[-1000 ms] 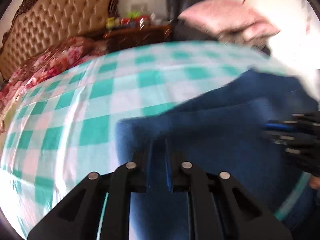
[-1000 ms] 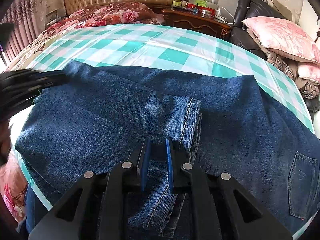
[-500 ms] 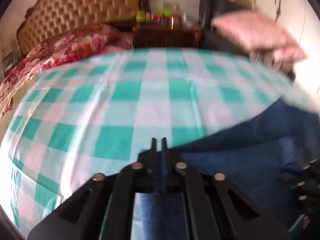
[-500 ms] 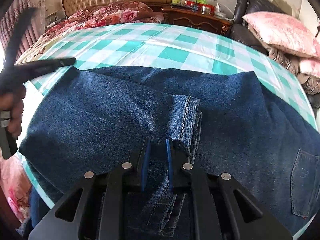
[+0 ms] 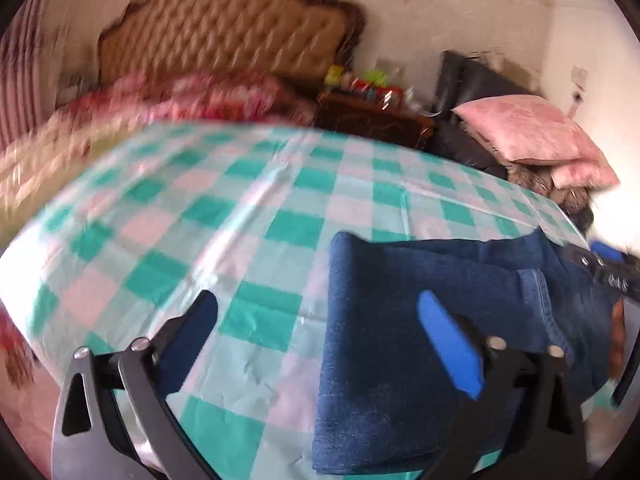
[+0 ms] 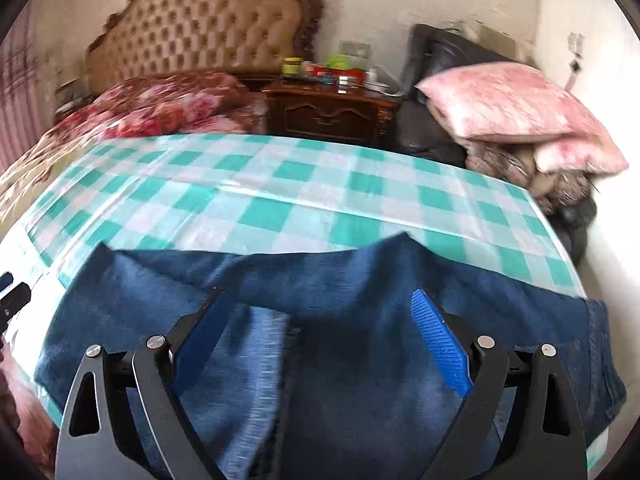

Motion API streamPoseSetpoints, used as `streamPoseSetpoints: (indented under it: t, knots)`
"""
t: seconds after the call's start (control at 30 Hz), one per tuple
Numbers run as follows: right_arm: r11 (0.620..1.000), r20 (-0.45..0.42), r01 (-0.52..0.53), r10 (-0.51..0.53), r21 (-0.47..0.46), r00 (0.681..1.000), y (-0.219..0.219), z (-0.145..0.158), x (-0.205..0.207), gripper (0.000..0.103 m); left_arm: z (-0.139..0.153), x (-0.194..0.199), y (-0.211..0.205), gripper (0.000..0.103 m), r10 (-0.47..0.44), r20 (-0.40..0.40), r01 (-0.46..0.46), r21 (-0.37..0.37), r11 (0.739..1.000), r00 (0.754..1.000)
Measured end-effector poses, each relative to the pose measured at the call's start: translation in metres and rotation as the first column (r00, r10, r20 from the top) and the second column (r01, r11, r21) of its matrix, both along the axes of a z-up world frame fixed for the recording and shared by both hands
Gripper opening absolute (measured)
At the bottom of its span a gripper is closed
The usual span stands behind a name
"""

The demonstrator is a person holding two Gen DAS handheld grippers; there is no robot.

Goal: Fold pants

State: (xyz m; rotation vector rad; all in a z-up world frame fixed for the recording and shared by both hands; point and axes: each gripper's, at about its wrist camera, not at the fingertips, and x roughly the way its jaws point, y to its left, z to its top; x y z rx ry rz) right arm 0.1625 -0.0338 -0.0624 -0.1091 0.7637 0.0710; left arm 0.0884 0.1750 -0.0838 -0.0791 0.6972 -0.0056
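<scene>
Pants folded, lying crosswise on checked table, both grippers spread.

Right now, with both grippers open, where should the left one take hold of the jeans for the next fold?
Probably the folded left end of the jeans, near its far corner. That edge lies flat and straight on the checked cloth with bare cloth beside it, so the left gripper can come in low from the left, one finger under, one over. The right gripper hangs open over the middle.
</scene>
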Motion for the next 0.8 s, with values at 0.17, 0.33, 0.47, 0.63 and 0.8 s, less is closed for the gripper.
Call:
streamPoseSetpoints:
  t: [0.17, 0.33, 0.47, 0.63, 0.8]
  knots:
    - [0.997, -0.098, -0.071, 0.069, -0.015, 0.993, 0.028, -0.021, 0.013, 0.076, -0.001, -0.002, -0.021, 0.076, -0.061, -0.045, 0.061, -0.001, 0.998, 0.997]
    - [0.992, -0.185, -0.050, 0.028, -0.117, 0.982, 0.032, -0.051, 0.030, 0.026, -0.019, 0.015, -0.049, 0.024, -0.155, -0.107, 0.154, -0.018, 0.988, 0.982]
    - [0.998, -0.210, -0.038, 0.026, -0.056, 0.977, 0.017, -0.061, 0.032, 0.025, -0.049, 0.037, -0.040, 0.008, -0.106, -0.209, 0.107, -0.006, 0.994, 0.972]
    - [1.000, -0.205, -0.023, 0.020, -0.011, 0.979, 0.012, -0.064, 0.032, 0.026, -0.046, 0.032, -0.031, 0.002, -0.080, -0.201, 0.079, -0.014, 0.997, 0.976]
    - [0.989, -0.174, 0.015, 0.011, 0.146, 0.985, -0.013, -0.045, 0.027, 0.026, -0.031, 0.007, -0.045, 0.007, -0.157, -0.147, 0.155, -0.023, 0.988, 0.977]
